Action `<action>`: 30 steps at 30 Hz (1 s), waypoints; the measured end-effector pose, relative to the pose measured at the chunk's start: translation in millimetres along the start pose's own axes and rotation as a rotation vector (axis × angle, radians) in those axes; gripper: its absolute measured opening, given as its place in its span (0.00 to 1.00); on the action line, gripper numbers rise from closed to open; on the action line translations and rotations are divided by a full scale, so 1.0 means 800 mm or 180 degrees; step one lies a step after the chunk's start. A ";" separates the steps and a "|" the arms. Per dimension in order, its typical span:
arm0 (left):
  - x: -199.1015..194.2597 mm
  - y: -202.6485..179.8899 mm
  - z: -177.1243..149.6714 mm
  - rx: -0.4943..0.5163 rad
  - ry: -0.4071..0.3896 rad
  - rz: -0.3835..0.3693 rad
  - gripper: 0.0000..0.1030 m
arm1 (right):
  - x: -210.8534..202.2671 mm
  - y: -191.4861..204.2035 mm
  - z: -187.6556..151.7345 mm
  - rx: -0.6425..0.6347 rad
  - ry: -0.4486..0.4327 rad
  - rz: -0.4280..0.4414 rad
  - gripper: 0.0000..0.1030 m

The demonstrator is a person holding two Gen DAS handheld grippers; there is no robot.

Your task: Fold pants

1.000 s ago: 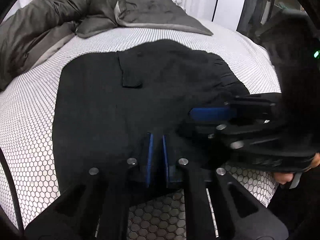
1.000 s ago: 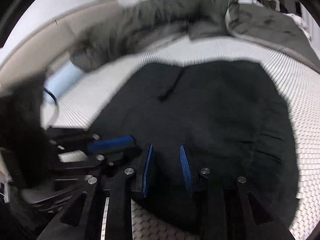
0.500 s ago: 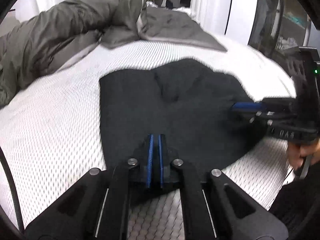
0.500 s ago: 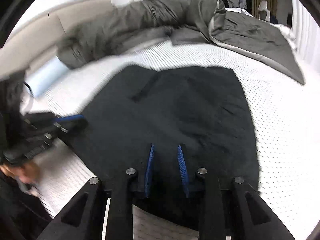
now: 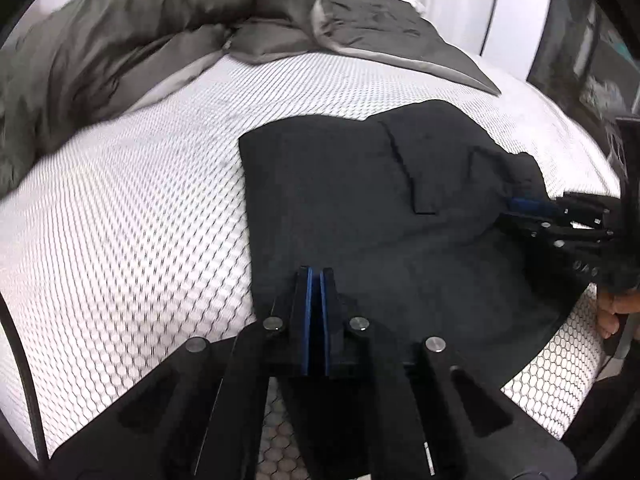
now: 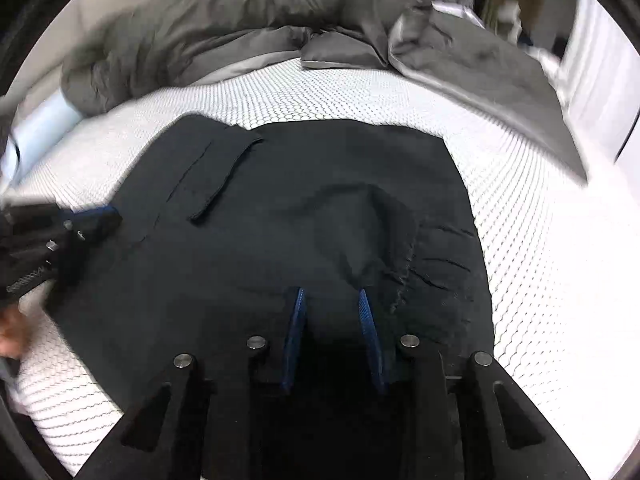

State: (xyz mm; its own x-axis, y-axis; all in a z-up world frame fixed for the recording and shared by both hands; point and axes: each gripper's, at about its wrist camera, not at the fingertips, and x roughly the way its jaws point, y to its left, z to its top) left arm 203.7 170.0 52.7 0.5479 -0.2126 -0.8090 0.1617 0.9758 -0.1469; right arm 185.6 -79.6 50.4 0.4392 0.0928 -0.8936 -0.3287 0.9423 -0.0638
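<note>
We see the black pants lying folded into a broad, roughly square slab on the bed. Their cloth is matte and soft, with a flat pocket flap stitched on top and a puckered, gathered seam near the right edge. Our left tongs sit at the near edge of the pants, blue pads pressed together; whether cloth is pinched between them we cannot tell. Our right tongs hang over the near edge, ribbed blue pads parted, nothing clamped. The mattress cover is white with a fine honeycomb pattern. Beyond the pants a grey quilt lies bunched in thick, smooth folds.
</note>
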 end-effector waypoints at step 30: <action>-0.044 -0.026 0.030 0.0083 -0.0116 0.0048 0.29 | -0.036 -0.029 0.018 -0.0060 -0.0257 0.0085 0.61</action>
State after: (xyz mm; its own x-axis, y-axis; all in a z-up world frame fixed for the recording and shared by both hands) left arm 200.7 155.7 97.9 0.5799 -0.1999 -0.7898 0.1742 0.9774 -0.1195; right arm 192.4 -99.7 84.2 0.4959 0.1442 -0.8563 -0.3565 0.9330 -0.0494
